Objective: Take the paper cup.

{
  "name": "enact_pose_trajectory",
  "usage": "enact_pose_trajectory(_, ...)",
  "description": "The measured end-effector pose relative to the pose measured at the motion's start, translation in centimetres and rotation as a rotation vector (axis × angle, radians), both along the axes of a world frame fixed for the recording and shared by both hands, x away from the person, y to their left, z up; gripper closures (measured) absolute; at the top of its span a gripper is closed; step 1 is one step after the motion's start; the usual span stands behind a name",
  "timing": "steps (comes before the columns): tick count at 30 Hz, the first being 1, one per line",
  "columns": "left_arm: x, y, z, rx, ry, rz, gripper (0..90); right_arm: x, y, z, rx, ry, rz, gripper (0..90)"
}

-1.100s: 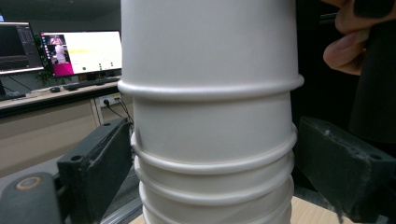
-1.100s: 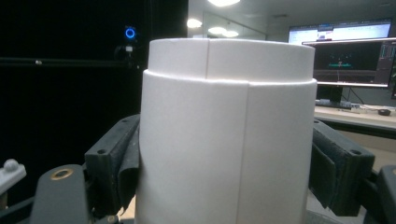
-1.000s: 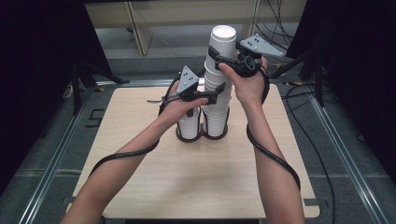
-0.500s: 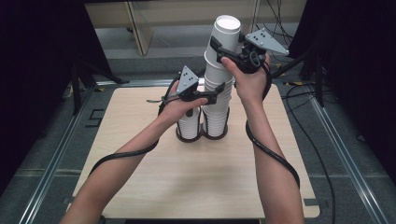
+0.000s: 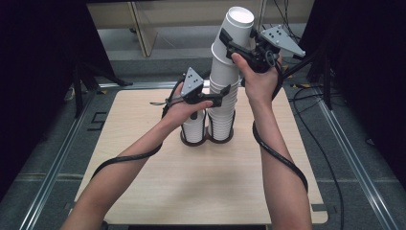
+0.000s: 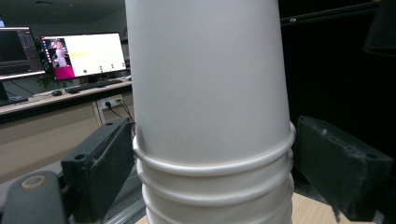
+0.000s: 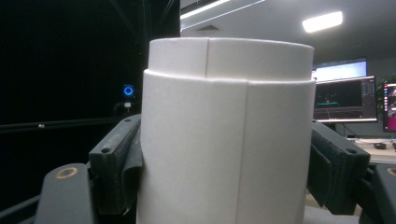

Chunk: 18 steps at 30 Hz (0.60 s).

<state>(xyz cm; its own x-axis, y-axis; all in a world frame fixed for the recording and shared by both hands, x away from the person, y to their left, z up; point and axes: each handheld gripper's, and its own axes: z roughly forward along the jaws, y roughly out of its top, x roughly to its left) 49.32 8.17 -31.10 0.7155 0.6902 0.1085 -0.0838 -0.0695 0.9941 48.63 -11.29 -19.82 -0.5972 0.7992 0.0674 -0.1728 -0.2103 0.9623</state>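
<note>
Where the forearms enter from the near edge, cables trail along both and cross the bare wooden table (image 5: 191, 191). Mid-table, two stacks of white paper cups stand upside down, side by side and touching. Short stack (image 5: 194, 128) sits on the left, partly hidden behind the left hand (image 5: 184, 108).

Left gripper (image 5: 216, 101) reaches sideways to the tall stack (image 5: 224, 112). Its own view has a dark jaw on either side of the ringed rims (image 6: 215, 172); the left jaw touches them, the right one stands slightly apart, so whether it is truly clamping is hard to say.

Higher and farther back, the right hand (image 5: 258, 79) holds the right gripper (image 5: 229, 48) at the upper section of cups (image 5: 230, 45), which leans left off the tall stack's line, its lower end still nested there. Right gripper view: both jaws press the cup wall (image 7: 224, 149), closed on it.

Beyond the table: grey floor, metal rails, dark curtains; lit monitors (image 6: 81, 53) on a desk.
</note>
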Motion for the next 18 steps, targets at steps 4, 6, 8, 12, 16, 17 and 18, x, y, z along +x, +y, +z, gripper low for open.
enact_pose_trajectory(4, 0.0, 0.0, 0.0, -0.001, -0.002, 0.001, 12.7, -0.4, -0.1, 0.1, 0.013, -0.018, -0.003, 23.0)
enact_pose_trajectory(6, 0.0, 0.0, 0.0, -0.001, -0.002, 0.002, 12.7, -0.4, -0.1, 0.2, 0.022, -0.018, -0.004, 23.0)
enact_pose_trajectory(8, 0.0, 0.0, 0.0, 0.002, -0.003, 0.002, 12.7, -0.4, -0.3, 0.3, 0.026, -0.029, -0.009, 23.0)
enact_pose_trajectory(12, -0.1, 0.0, 0.1, 0.004, -0.005, 0.002, 12.8, -0.8, -0.6, 0.5, 0.046, -0.025, -0.011, 23.0)
enact_pose_trajectory(16, -0.1, 0.0, 0.1, 0.007, -0.007, 0.001, 12.9, -1.1, -0.8, 0.6, 0.065, -0.029, -0.007, 23.0)
enact_pose_trajectory(17, -0.1, 0.0, 0.1, 0.008, -0.008, 0.001, 12.9, -1.2, -0.9, 0.6, 0.055, -0.037, -0.015, 23.0)
enact_pose_trajectory(18, -0.1, -0.1, 0.1, 0.002, -0.006, 0.001, 12.9, -1.3, -1.0, 0.7, 0.061, -0.039, -0.01, 23.0)
